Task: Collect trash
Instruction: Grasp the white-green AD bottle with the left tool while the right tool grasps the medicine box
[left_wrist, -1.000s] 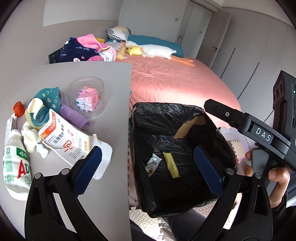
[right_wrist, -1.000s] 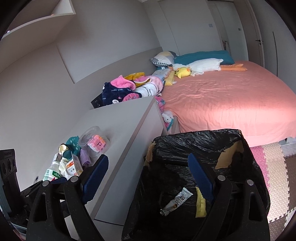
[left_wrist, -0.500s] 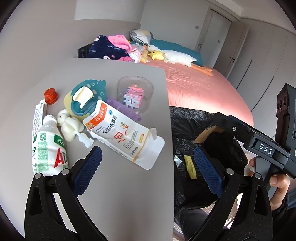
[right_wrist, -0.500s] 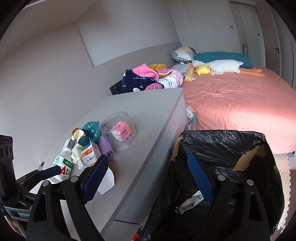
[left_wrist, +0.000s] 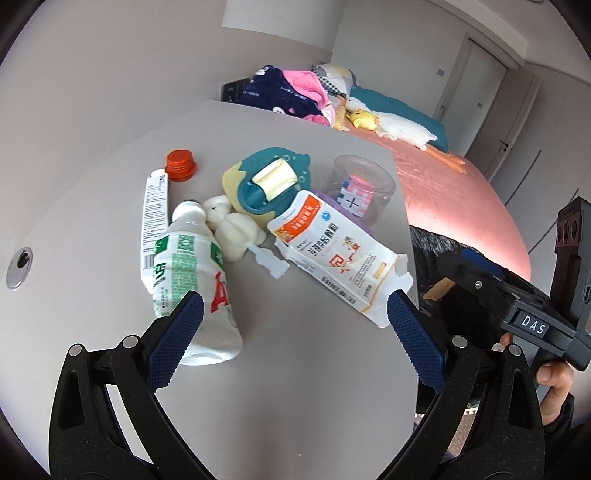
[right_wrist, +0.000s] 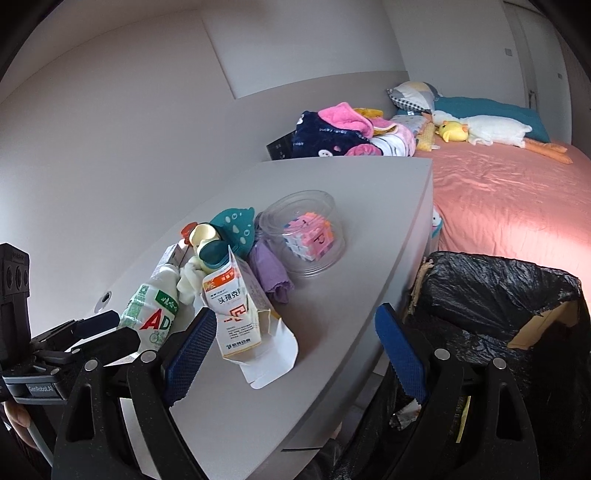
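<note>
Litter on the grey desk (left_wrist: 295, 387): flattened medicine box (left_wrist: 341, 260) and milk bottle (left_wrist: 192, 280), beside the bag-lined bin (right_wrist: 495, 295); left gripper (left_wrist: 291, 336) and right gripper (right_wrist: 295, 354) hover unclenched, empty, ready to pick.

A grey table (right_wrist: 369, 236) is seen against pale walls (right_wrist: 110, 110); beyond it, a pink-sheeted bed (right_wrist: 517, 199) is lit brightly.
</note>
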